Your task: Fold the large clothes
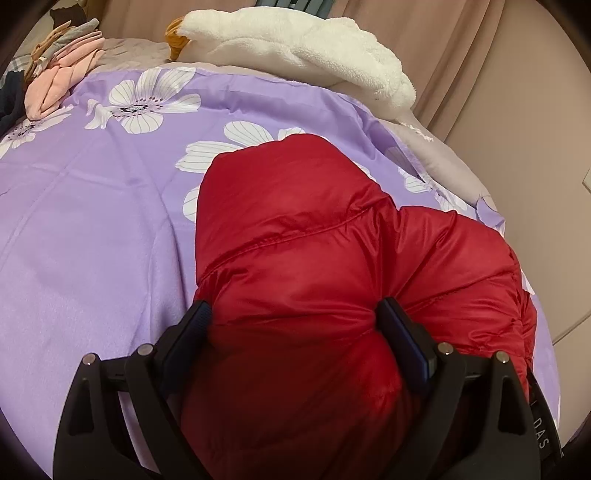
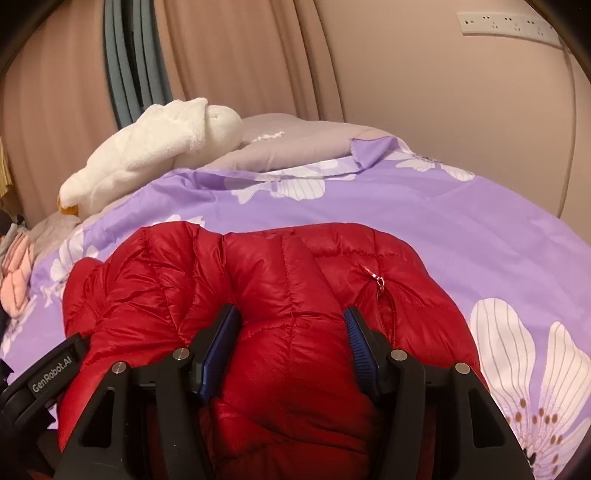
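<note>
A puffy red down jacket (image 1: 314, 266) lay bunched on the bed, bulging up between the fingers of both my grippers. My left gripper (image 1: 293, 314) had its fingers spread wide, a thick fold of jacket wedged between them and touching both pads. My right gripper (image 2: 291, 319) was likewise parted around a quilted bulge. Only the right view showed the jacket's pocket zipper (image 2: 380, 282) and a wall socket strip (image 2: 506, 23); only the left showed pink folded clothes (image 1: 64, 79). Beneath lay a purple floral sheet (image 1: 92, 206), with a white plush toy (image 2: 147, 155) and beige curtains (image 2: 240, 55) behind.
</note>
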A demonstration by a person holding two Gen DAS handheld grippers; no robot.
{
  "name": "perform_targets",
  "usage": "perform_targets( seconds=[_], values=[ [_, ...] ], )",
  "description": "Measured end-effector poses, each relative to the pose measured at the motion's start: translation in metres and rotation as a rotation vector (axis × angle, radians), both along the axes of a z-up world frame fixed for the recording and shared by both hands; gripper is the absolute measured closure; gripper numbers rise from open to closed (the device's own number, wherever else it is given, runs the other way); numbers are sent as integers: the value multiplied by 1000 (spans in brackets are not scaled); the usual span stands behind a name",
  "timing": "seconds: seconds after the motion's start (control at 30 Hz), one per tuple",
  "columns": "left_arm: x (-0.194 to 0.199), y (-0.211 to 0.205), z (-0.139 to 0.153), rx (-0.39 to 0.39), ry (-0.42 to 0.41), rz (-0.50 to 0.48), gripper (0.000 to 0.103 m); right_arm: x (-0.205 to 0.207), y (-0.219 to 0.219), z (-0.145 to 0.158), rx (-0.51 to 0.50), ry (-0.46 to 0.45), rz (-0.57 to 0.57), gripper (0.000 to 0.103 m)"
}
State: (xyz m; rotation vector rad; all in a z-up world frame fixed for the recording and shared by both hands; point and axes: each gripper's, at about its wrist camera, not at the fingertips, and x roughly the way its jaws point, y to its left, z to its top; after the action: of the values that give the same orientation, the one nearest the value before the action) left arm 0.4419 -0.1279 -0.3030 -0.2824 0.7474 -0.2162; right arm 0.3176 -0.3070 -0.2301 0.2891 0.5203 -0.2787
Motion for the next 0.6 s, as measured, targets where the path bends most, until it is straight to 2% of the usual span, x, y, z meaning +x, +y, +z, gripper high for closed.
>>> perform_targets(
  seconds=[0.6],
  values=[
    [0, -1, 0, -6, -2, -1, 11, 2, -5, -2, 19, -19, 3, 46]
  ],
)
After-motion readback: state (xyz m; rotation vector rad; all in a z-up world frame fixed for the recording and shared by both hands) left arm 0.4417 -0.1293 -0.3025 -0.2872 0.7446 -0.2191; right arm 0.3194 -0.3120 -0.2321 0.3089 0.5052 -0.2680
